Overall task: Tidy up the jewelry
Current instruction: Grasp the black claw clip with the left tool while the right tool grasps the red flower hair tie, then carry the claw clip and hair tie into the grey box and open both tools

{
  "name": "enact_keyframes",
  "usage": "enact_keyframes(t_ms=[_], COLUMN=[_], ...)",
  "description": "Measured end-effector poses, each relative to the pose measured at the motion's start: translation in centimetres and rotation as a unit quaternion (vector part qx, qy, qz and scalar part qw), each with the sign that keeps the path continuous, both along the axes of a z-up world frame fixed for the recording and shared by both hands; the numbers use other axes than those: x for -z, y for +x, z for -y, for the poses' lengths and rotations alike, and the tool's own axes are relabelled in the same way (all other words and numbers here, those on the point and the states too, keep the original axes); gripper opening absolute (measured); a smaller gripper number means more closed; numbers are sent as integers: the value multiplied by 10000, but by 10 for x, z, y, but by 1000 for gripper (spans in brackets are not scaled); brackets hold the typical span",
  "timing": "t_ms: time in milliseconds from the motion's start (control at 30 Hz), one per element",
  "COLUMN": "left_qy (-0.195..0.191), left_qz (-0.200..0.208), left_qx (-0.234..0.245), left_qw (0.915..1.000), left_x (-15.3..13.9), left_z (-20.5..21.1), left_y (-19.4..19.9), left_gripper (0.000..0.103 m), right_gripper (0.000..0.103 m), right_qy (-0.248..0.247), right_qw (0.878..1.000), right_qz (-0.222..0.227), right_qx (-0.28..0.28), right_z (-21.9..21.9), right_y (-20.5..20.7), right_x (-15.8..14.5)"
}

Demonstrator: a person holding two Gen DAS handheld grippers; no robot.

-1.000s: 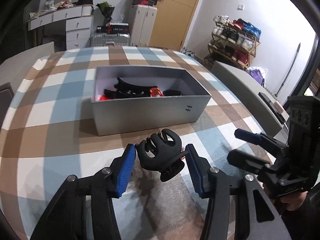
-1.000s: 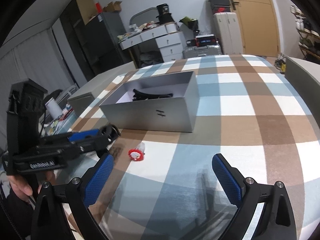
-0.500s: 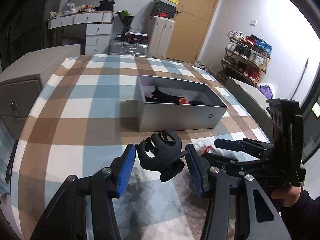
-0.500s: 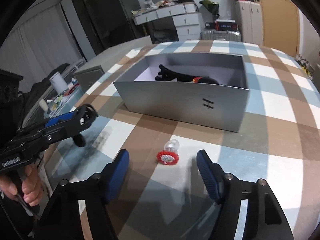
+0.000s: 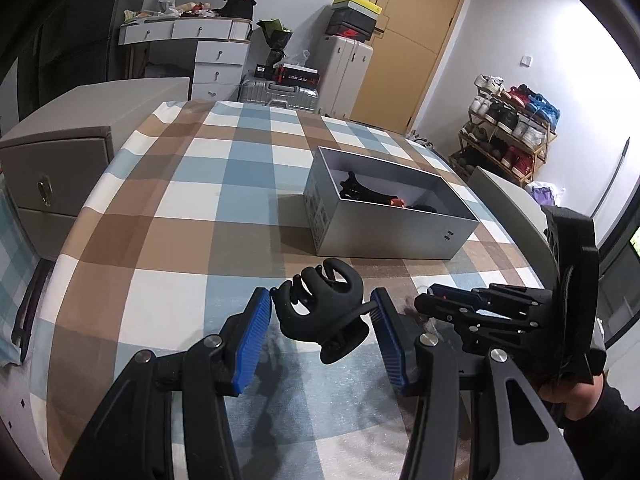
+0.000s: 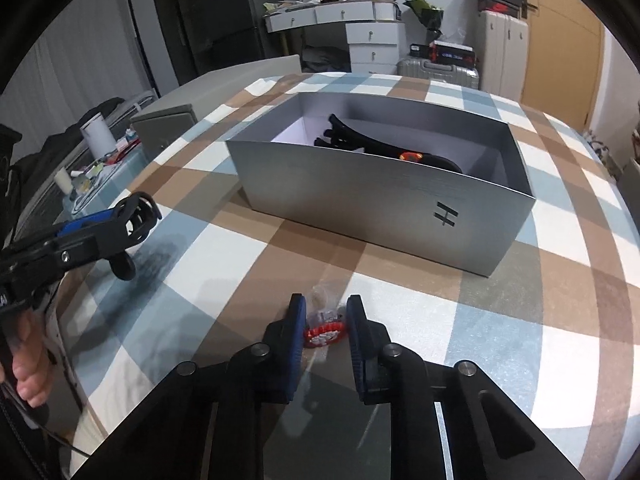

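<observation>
A checked tablecloth (image 5: pixel 192 208) covered the table. Behind it stood a white drawer unit (image 5: pixel 218 62), a silver suitcase (image 5: pixel 280 94), a wooden door (image 5: pixel 404 44) and a shoe rack (image 5: pixel 508 136).

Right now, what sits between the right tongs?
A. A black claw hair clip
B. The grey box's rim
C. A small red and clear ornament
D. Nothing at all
C: in the right wrist view the right tongs have closed on the small red and clear ornament on the checked cloth; the black claw hair clip is in the left tongs.
</observation>
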State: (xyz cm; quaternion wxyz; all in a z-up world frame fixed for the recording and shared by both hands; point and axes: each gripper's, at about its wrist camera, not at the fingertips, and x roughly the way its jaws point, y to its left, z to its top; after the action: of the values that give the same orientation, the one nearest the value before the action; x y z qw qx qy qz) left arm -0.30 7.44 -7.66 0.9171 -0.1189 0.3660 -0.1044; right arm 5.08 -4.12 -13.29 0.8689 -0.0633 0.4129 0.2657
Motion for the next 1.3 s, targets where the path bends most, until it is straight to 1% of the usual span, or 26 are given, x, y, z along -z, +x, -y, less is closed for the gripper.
enact_keyframes(t_ms=[100,233,367,667,800,933,1300], left_qy=[-39,12,43,238,358,449,555], left_qz=[-10,2,27,66,66,112,214], left_qx=[-26,-32,-40,-8,49,136,326], left_qw=[10000,10000,10000,9997,9993,9988,9977], left_x=[1,0,-2,-8,-12,-17,-31], left_z=[-3,-3,-3,4,12,19,38], left_y=[-1,-2,-3,1,8,16,50], left_gripper=[46,46,46,46,46,46,46], right_gripper=[19,19,19,19,19,19,19], right_qy=[-45,15,50,422,674,862,1180], right_qw=[10000,10000,9999,9986,9972,9953,9905], right_qz=[62,-32,50,266,305,434,699], right_qx=[-31,-66,-107,-152,-72,-8,90], right_z=[-3,-4,-5,2,11,21,45], right_y=[-3,-2,-3,-7,-3,-2,16], right_x=[0,0,-3,-19,-26,-35,-55])
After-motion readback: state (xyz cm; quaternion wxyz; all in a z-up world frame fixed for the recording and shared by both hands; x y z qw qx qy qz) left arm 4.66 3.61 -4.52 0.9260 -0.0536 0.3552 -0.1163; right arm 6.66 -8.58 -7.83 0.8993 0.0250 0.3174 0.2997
